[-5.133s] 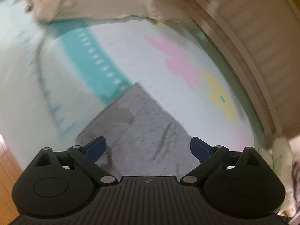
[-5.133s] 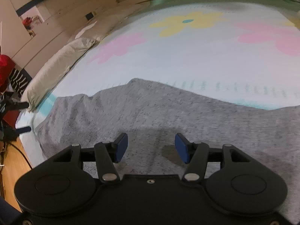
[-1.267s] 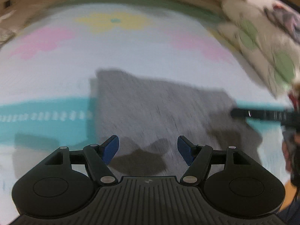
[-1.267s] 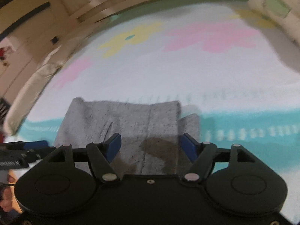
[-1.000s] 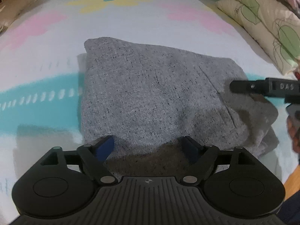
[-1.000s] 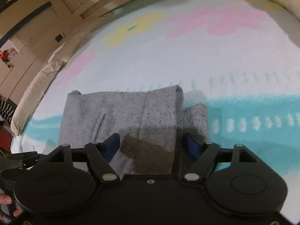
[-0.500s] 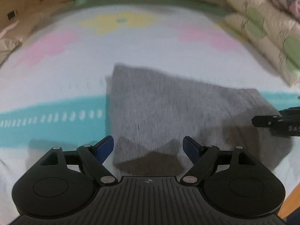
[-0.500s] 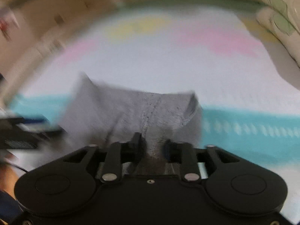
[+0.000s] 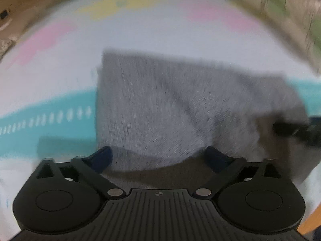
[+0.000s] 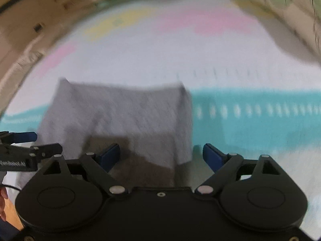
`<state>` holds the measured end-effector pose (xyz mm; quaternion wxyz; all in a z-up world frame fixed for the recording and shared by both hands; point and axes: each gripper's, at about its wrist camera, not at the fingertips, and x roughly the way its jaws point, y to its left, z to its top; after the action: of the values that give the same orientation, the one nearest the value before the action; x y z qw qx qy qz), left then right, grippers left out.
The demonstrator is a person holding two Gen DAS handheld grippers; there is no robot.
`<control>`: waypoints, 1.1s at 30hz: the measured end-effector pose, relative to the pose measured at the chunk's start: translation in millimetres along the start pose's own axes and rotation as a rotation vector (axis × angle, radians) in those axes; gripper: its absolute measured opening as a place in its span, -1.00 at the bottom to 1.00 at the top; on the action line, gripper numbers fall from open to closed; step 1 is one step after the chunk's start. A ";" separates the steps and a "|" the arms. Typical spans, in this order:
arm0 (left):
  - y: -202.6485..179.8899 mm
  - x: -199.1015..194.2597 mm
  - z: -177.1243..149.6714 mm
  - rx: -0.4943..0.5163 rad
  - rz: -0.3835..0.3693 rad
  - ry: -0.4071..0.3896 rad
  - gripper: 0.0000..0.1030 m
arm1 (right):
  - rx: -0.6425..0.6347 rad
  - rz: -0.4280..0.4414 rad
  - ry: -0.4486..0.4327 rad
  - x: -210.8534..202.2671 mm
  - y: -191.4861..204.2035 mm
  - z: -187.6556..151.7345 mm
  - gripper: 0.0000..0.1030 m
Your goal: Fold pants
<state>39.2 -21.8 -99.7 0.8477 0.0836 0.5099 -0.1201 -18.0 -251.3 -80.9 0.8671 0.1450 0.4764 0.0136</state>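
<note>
The grey pants (image 9: 170, 108) lie folded into a compact rectangle on the bed sheet; they also show in the right wrist view (image 10: 124, 116). My left gripper (image 9: 158, 157) is open and empty, just above the near edge of the fold. My right gripper (image 10: 161, 156) is open and empty over the fold's near right corner. The other gripper shows at the right edge of the left wrist view (image 9: 295, 129) and at the left edge of the right wrist view (image 10: 22, 146). Both views are motion-blurred.
The bed sheet (image 9: 160, 36) is white with a teal band (image 10: 260, 120) and pink and yellow flowers. Leaf-print pillows (image 10: 291, 8) lie at the far right. A wooden bed frame (image 10: 40, 20) curves along the far side. Wood floor (image 9: 309, 225) shows low right.
My right gripper, shut on the pants' edge half a second ago, has let go and opened. The pants now lie flat. Both grippers are moving, blurring the views.
</note>
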 end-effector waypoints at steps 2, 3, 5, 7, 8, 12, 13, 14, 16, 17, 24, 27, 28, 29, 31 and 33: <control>1.5 1.4 -3.6 -0.011 -0.006 -0.028 1.00 | 0.047 0.031 -0.006 1.1 -8.3 -1.9 0.82; 1.5 1.7 -2.3 -0.010 -0.006 -0.021 1.00 | 0.042 0.035 -0.004 0.4 -8.9 -1.5 0.82; 1.8 3.0 -0.9 -0.013 -0.006 -0.017 1.00 | 0.028 0.031 -0.004 -1.0 -8.6 -2.0 0.84; 2.5 4.8 0.6 -0.031 -0.002 -0.021 1.00 | 0.025 0.032 -0.007 0.7 -6.3 -3.6 0.91; 1.9 5.3 0.9 -0.036 0.005 -0.023 1.00 | 0.012 0.032 -0.007 1.6 -4.0 -4.0 0.97; -1.1 6.6 2.1 -0.084 0.034 -0.037 1.00 | -0.018 0.017 -0.020 3.8 2.1 -9.3 1.00; -3.0 5.3 0.6 -0.101 0.042 -0.049 1.00 | -0.015 0.018 -0.024 4.5 3.4 -9.2 1.00; -3.3 5.7 -0.3 -0.115 0.049 -0.061 1.00 | -0.014 0.020 -0.026 4.2 3.0 -9.3 1.00; -6.6 4.4 -4.2 -0.140 0.063 -0.077 1.00 | -0.013 0.027 -0.030 1.0 -0.2 -11.3 1.00; -8.6 3.8 -5.2 -0.151 0.069 -0.085 1.00 | -0.012 0.029 -0.032 1.2 0.4 -12.4 1.00; -13.9 4.4 -13.8 -0.171 0.063 -0.086 1.00 | -0.001 0.036 -0.046 -0.6 -1.6 -16.6 1.00; -10.5 7.1 -13.0 -0.165 0.070 -0.081 1.00 | 0.001 0.036 -0.049 -2.4 -2.3 -18.4 1.00; -10.4 7.1 -12.2 -0.163 0.071 -0.078 1.00 | 0.002 0.035 -0.049 -2.3 -1.4 -18.5 1.00; -10.1 7.6 -11.0 -0.159 0.069 -0.072 1.00 | 0.005 0.034 -0.048 -1.8 -0.4 -18.3 1.00; -8.1 7.6 -5.6 -0.152 0.060 -0.057 1.00 | 0.010 0.033 -0.042 -1.9 0.1 -17.7 1.00; -4.8 6.9 -2.8 -0.141 0.046 -0.041 0.99 | 0.014 0.031 -0.040 -1.9 1.6 -16.7 1.00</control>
<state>38.6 -26.4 -107.1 0.8643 0.0331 0.4975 -0.0660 -32.8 -246.2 -87.3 0.8750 0.1586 0.4569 0.0206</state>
